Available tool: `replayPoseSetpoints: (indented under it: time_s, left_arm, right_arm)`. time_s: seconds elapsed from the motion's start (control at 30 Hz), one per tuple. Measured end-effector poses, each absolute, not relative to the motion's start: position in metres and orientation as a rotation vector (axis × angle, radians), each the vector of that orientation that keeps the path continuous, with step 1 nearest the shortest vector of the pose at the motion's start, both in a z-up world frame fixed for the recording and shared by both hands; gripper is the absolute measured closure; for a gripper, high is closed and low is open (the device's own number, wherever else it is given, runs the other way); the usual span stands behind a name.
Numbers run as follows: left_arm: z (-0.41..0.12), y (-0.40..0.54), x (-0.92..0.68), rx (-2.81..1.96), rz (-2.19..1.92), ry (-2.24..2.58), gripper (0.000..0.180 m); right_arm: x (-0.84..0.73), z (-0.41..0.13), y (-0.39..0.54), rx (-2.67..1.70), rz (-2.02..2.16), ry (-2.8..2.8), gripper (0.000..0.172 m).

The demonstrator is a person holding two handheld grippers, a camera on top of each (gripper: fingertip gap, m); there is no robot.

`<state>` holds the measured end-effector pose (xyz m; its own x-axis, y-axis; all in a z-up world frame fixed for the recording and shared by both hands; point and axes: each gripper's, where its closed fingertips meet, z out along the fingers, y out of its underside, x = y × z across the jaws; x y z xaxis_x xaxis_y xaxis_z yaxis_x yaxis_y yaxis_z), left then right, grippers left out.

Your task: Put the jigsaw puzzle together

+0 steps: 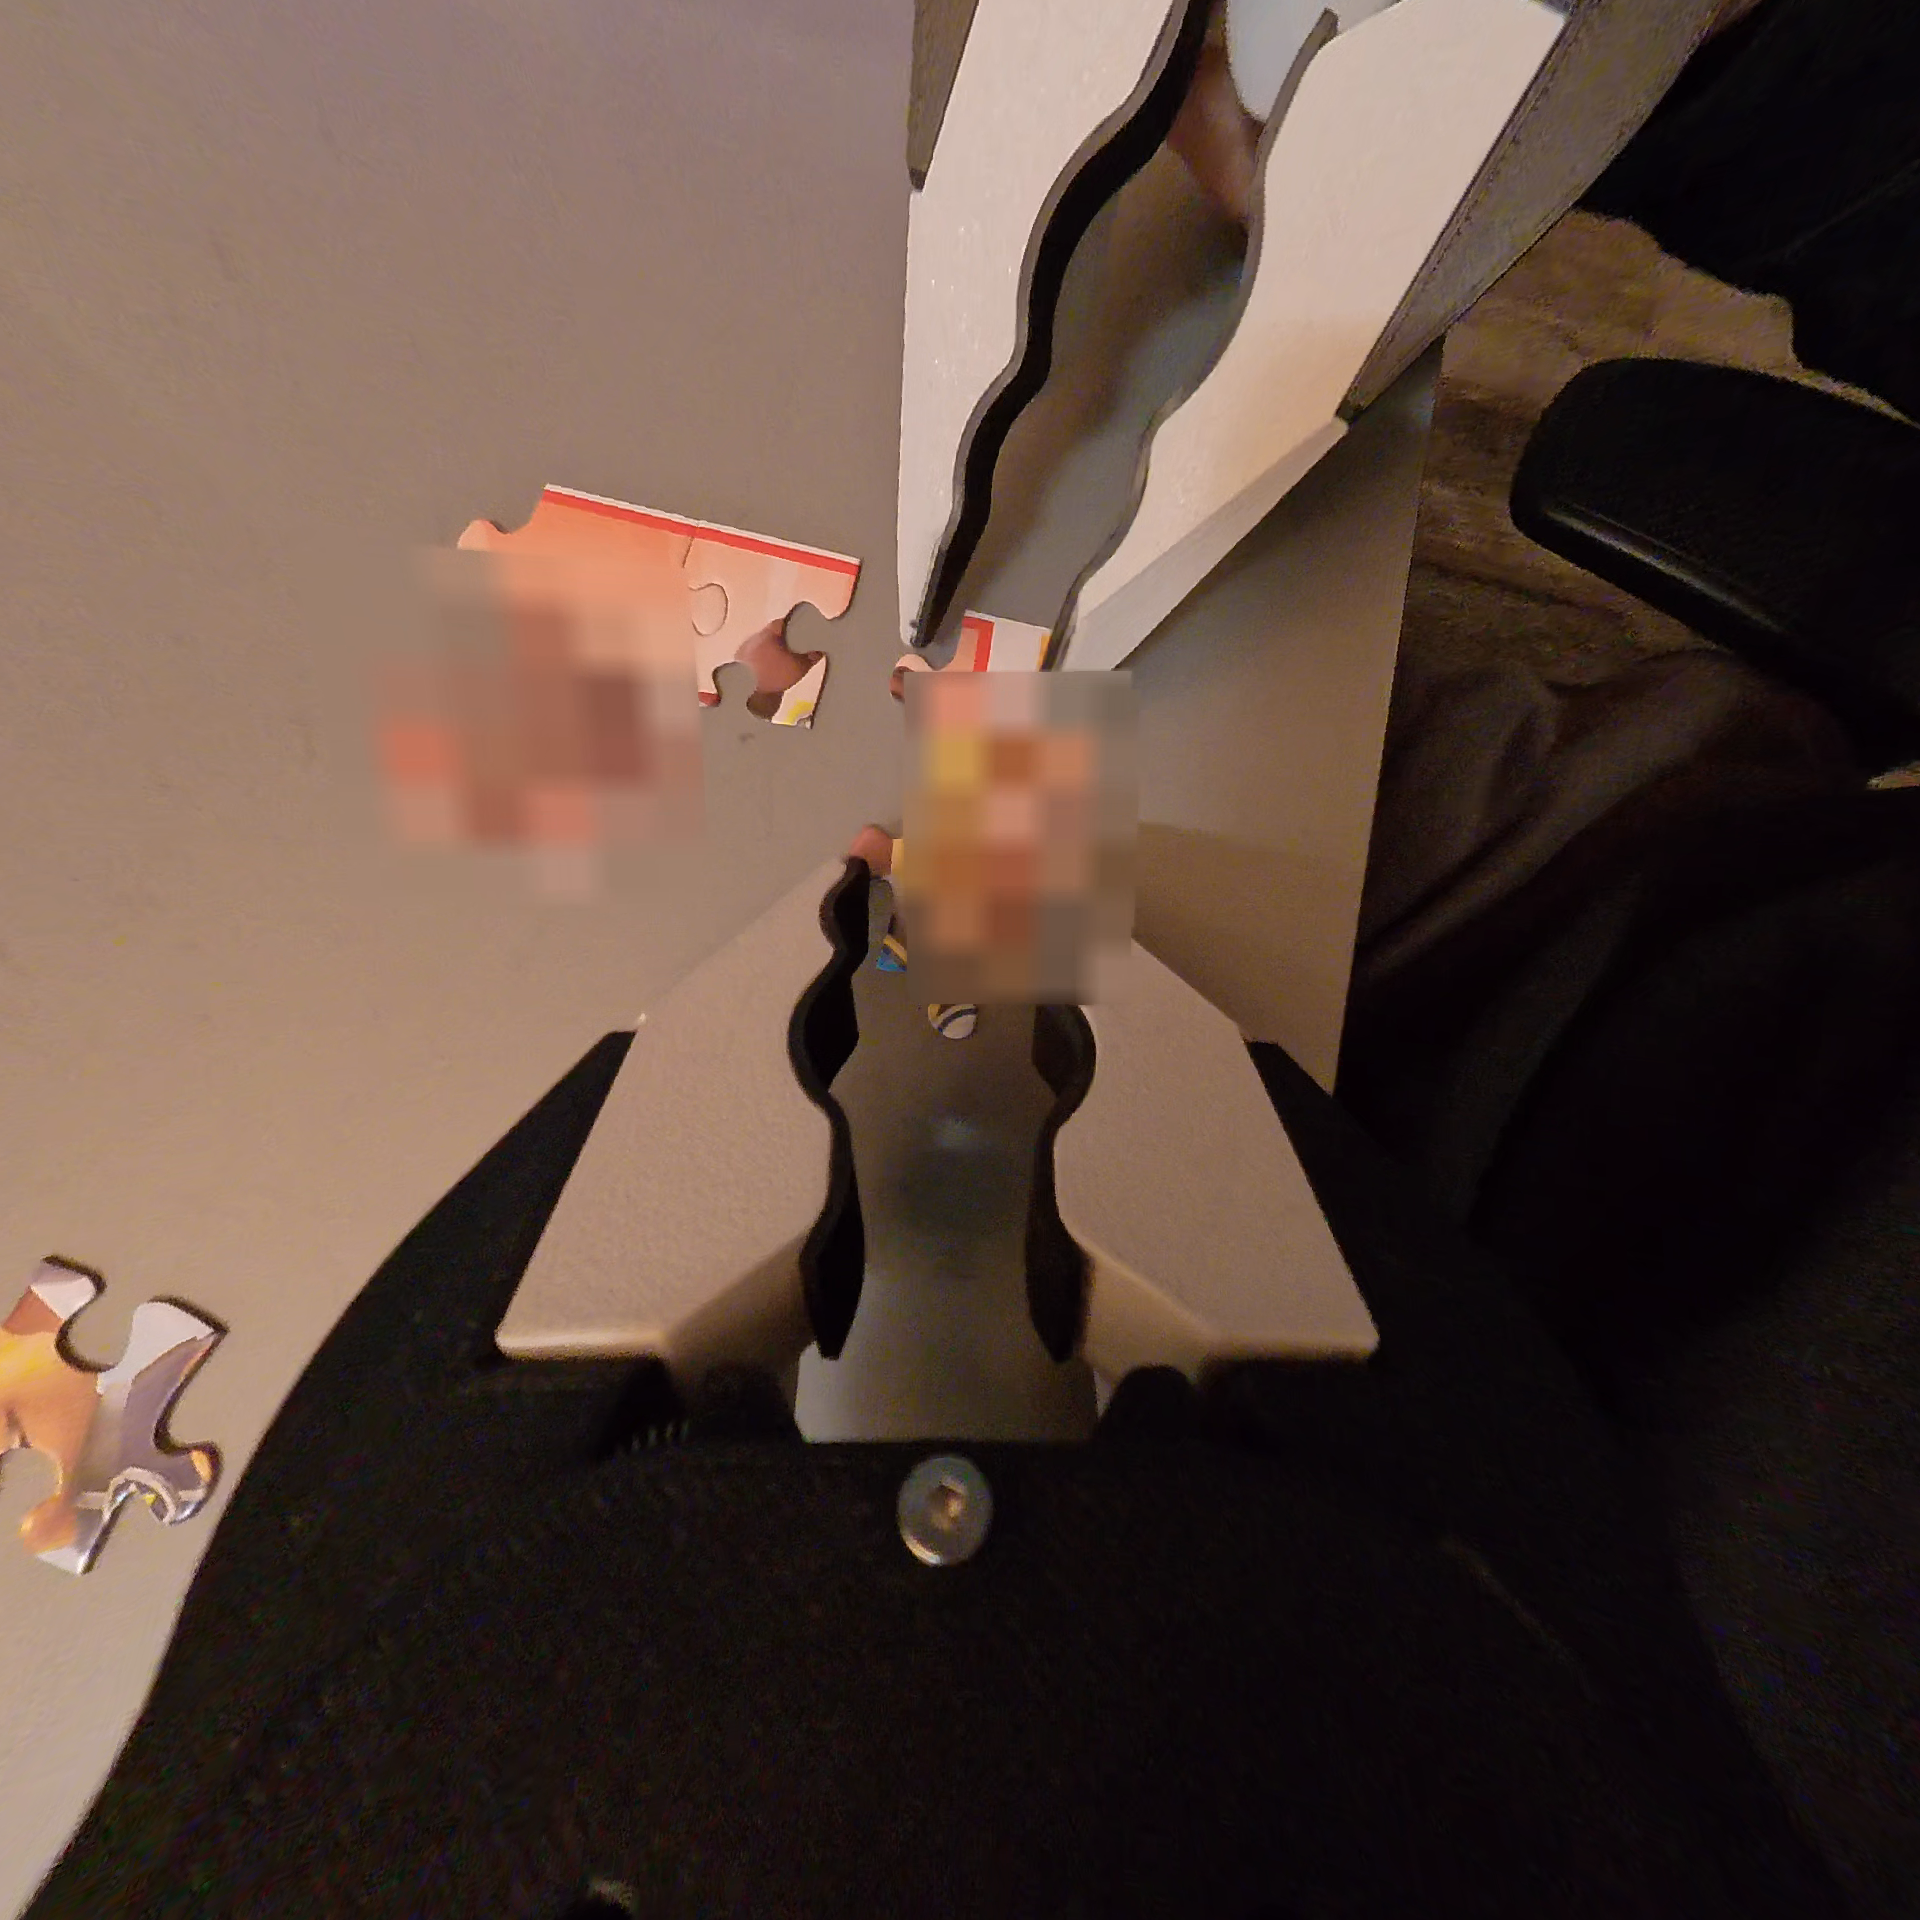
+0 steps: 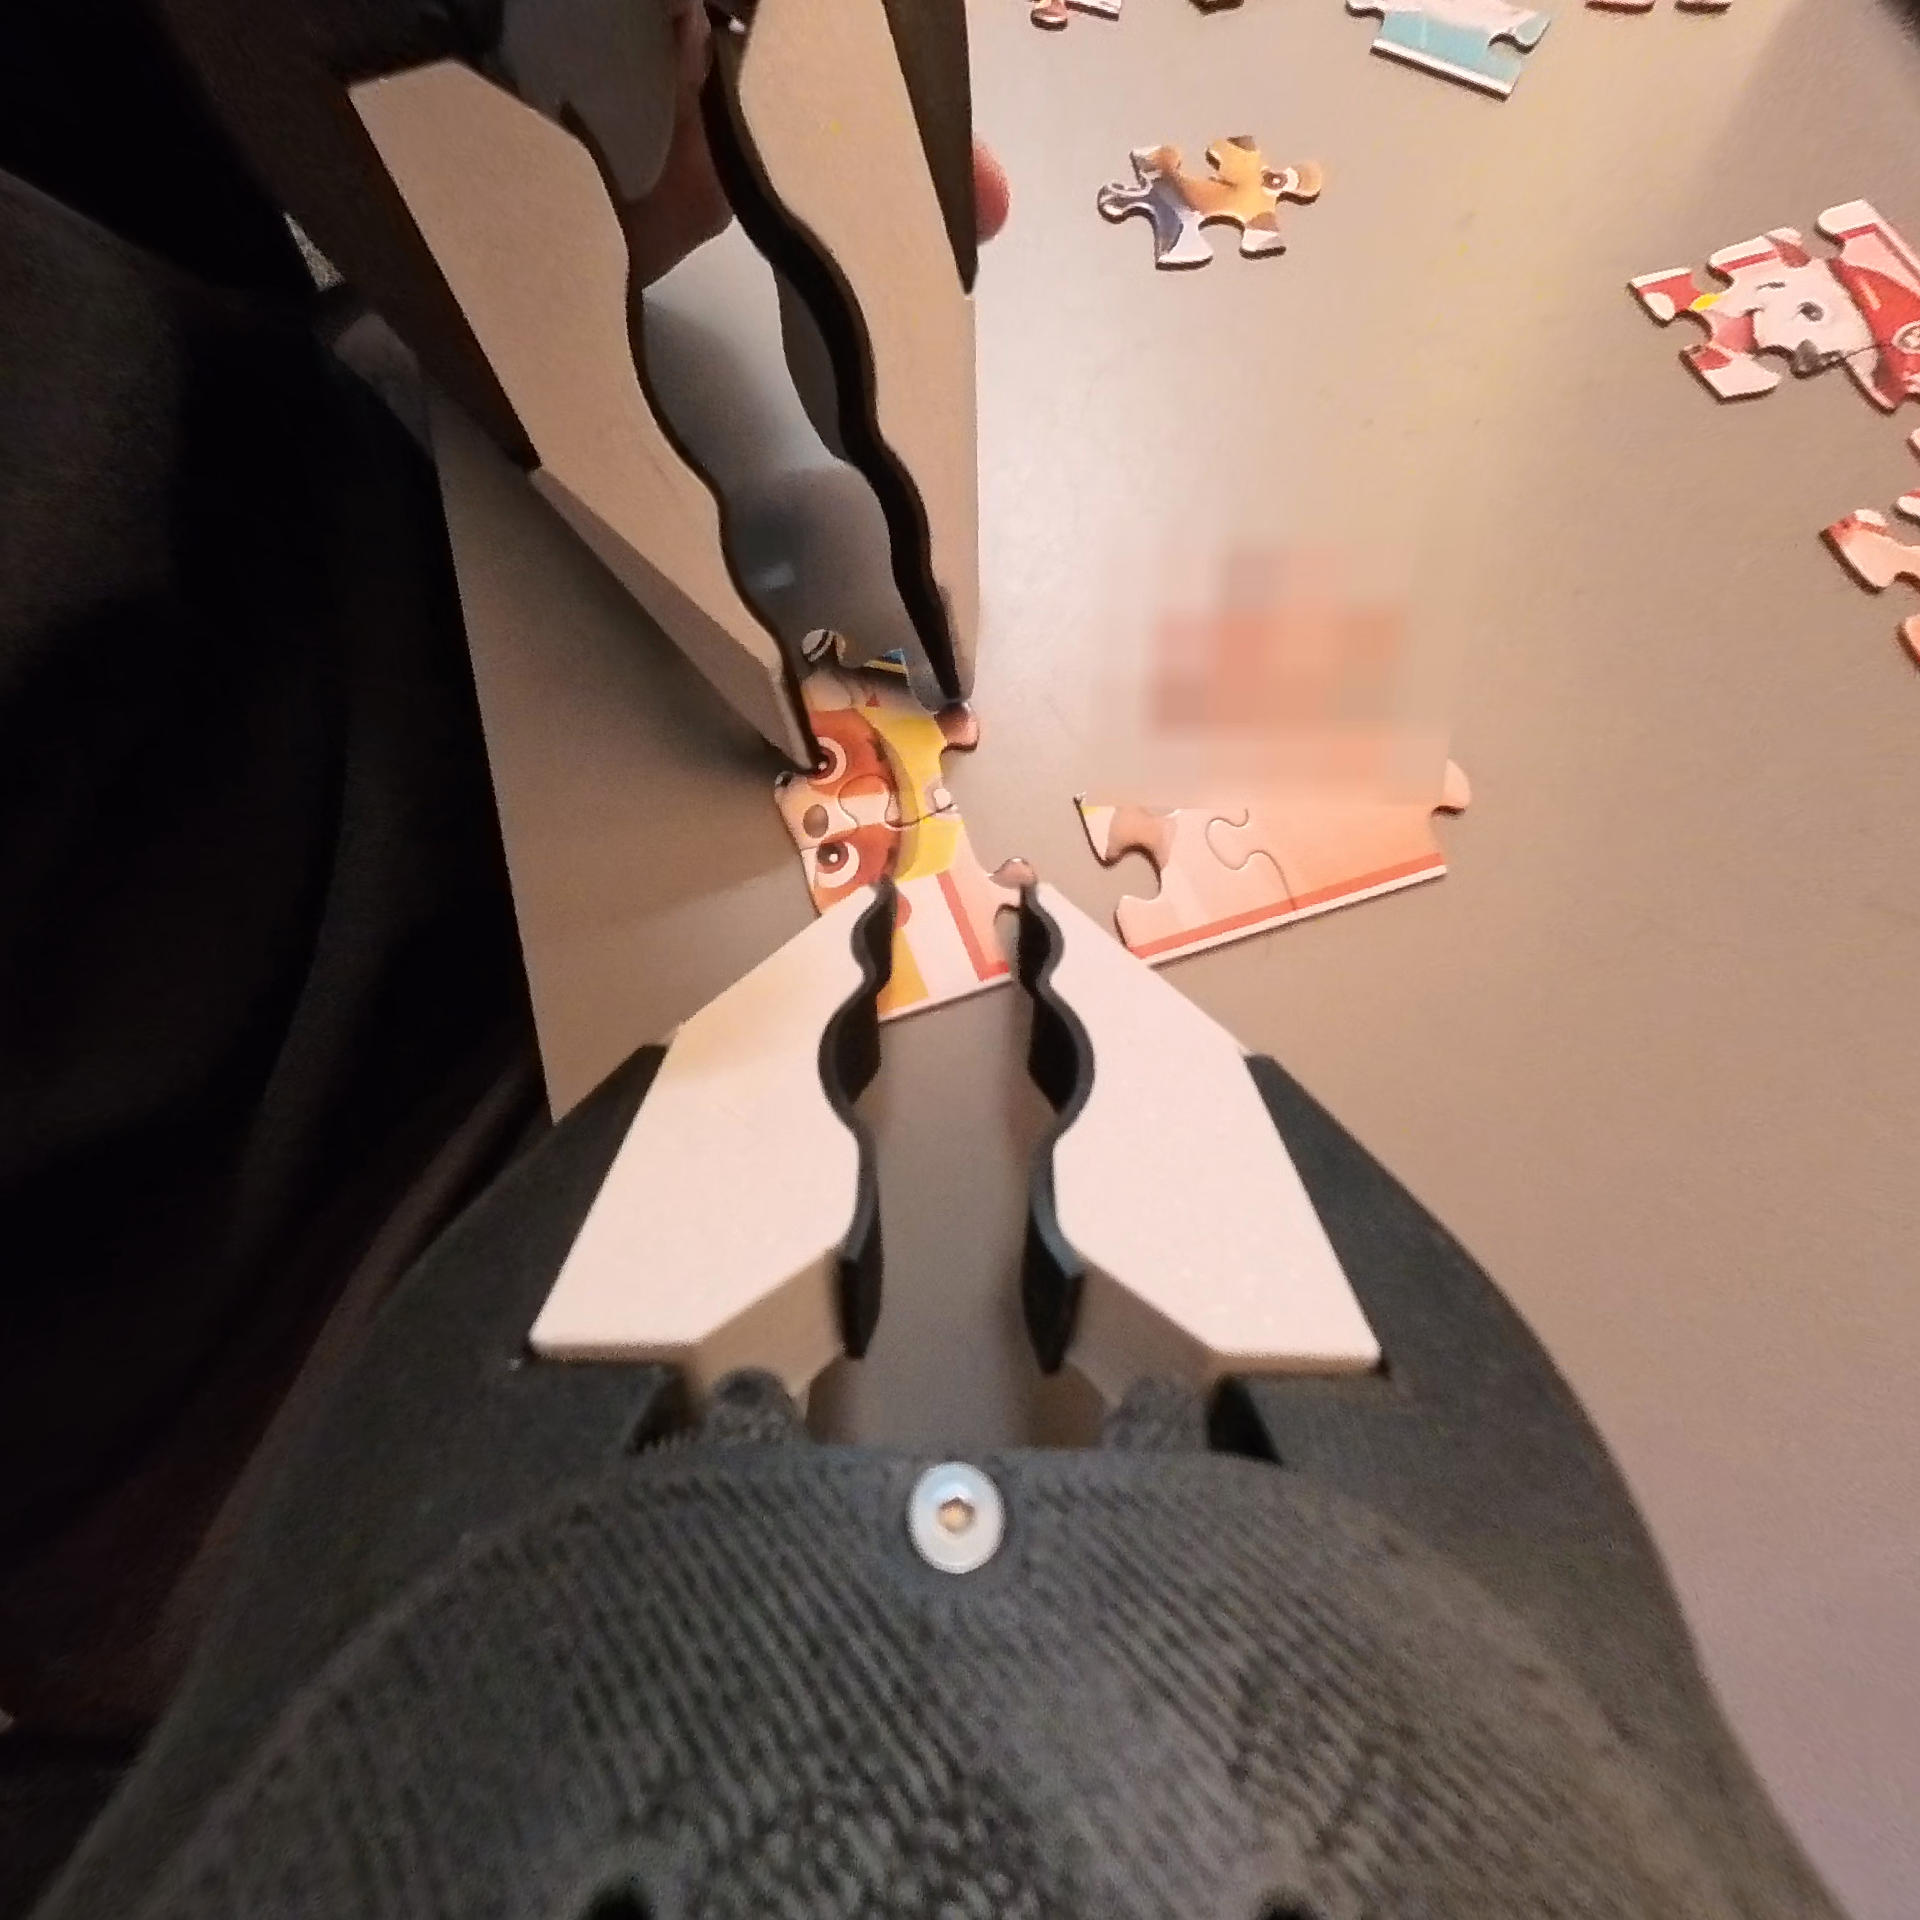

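A small cluster of joined puzzle pieces [image 2: 894, 810] with a cartoon picture lies flat on the grey table [image 2: 1351, 1143], close to its edge. My right gripper [image 2: 956, 899] stands over the cluster's near end with its fingers apart: one fingertip [image 2: 883, 904] lies over the piece, the other beside its knob. My left gripper [image 2: 878, 743] comes in from the opposite side, its tips apart across the far end. In the left wrist view a mosaic patch hides most of the cluster [image 1: 951, 1021] between the left gripper [image 1: 961, 935] and the right gripper [image 1: 987, 644].
A second joined cluster [image 2: 1278, 862] with a red border lies just to the right and also shows in the left wrist view [image 1: 769, 592]. Loose pieces [image 2: 1210, 203] [image 2: 1808, 312] [image 1: 104, 1413] lie scattered farther off. The table edge [image 2: 488, 727] and a black chair [image 1: 1714, 540] are close. My left and right fingertips are right by each other.
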<state>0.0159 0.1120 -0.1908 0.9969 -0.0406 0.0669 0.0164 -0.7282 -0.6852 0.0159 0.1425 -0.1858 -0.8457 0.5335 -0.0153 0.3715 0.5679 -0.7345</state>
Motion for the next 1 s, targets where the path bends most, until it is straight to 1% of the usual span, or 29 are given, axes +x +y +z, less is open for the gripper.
replayPoseSetpoints:
  time_s: [0.07, 0.13, 0.17, 0.23, 0.3, 0.4, 0.47, 0.63, 0.93, 0.97, 1.0]
  left_arm:
    - [-0.1921, 0.1105, 0.0185, -2.397, -0.108, 0.031, 0.147]
    - [-0.1917, 0.1087, 0.0229, -2.394, -0.136, 0.053, 0.136]
    - [-0.1916, 0.1081, 0.0251, -2.387, -0.158, 0.059, 0.132]
    - [-0.1917, 0.1079, 0.0256, -2.374, -0.180, 0.055, 0.131]
    - [-0.1921, 0.1080, 0.0240, -2.374, -0.168, 0.047, 0.134]
    - [-0.1932, 0.1087, 0.0242, -2.386, -0.131, 0.064, 0.147]
    - [-0.1932, 0.1099, 0.0262, -2.388, -0.129, 0.072, 0.152]
    - [-0.1931, 0.1099, 0.0222, -2.382, -0.120, 0.057, 0.160]
    - [-0.1929, 0.1111, 0.0208, -2.378, -0.124, 0.061, 0.160]
    - [-0.1928, 0.1113, 0.0204, -2.377, -0.125, 0.060, 0.160]
    - [-0.1925, 0.1119, 0.0197, -2.374, -0.124, 0.059, 0.160]
  right_arm:
    - [0.0186, -0.1859, 0.1443, -0.761, 1.138, -2.605, 0.143]
    - [0.0233, -0.1880, 0.1461, -0.772, 1.143, -2.634, 0.131]
    - [0.0247, -0.1891, 0.1468, -0.775, 1.148, -2.642, 0.129]
    - [0.0253, -0.1893, 0.1462, -0.771, 1.174, -2.637, 0.128]
    - [0.0238, -0.1898, 0.1465, -0.763, 1.163, -2.629, 0.131]
    - [0.0231, -0.1909, 0.1456, -0.712, 1.101, -2.635, 0.143]
    - [0.0243, -0.1910, 0.1422, -0.702, 1.091, -2.654, 0.150]
    - [0.0247, -0.1911, 0.1417, -0.694, 1.071, -2.666, 0.150]
    - [0.0240, -0.1902, 0.1421, -0.681, 1.053, -2.635, 0.152]
    - [0.0242, -0.1893, 0.1417, -0.672, 1.057, -2.632, 0.155]
    - [0.0240, -0.1875, 0.1411, -0.663, 1.066, -2.625, 0.172]
